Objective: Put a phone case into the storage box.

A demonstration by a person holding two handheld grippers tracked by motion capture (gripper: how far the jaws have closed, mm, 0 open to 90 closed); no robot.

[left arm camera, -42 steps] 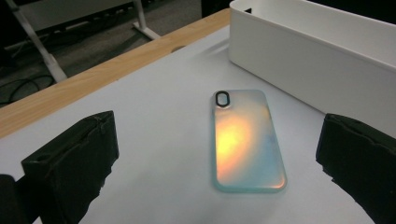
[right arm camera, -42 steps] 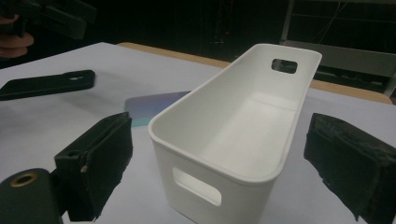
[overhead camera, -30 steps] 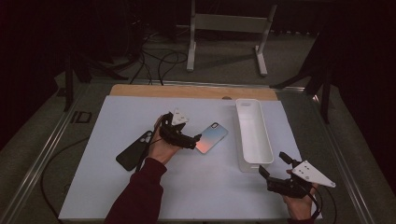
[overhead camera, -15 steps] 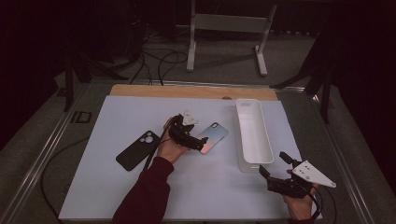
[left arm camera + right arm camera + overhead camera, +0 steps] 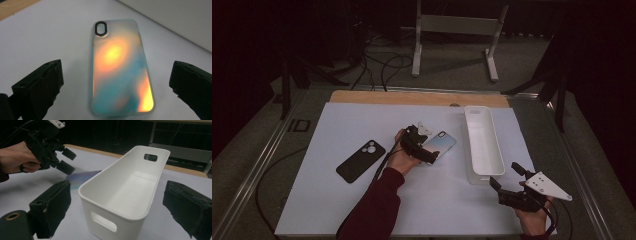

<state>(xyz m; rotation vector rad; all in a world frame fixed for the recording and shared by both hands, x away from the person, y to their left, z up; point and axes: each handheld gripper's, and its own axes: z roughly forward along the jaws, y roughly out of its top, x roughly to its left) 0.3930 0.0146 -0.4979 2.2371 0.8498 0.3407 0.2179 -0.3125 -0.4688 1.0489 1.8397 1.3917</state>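
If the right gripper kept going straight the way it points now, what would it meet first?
Probably the near end wall of the white bin: it sits between the open jaws of the right gripper, dead ahead. The gap between them is hard to judge.

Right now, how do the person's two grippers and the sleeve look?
Both grippers are black with two blocky padded jaws. The left gripper trails a black cable along a dark red sleeve. The right gripper carries a light grey three-cornered plate with small dark dots.
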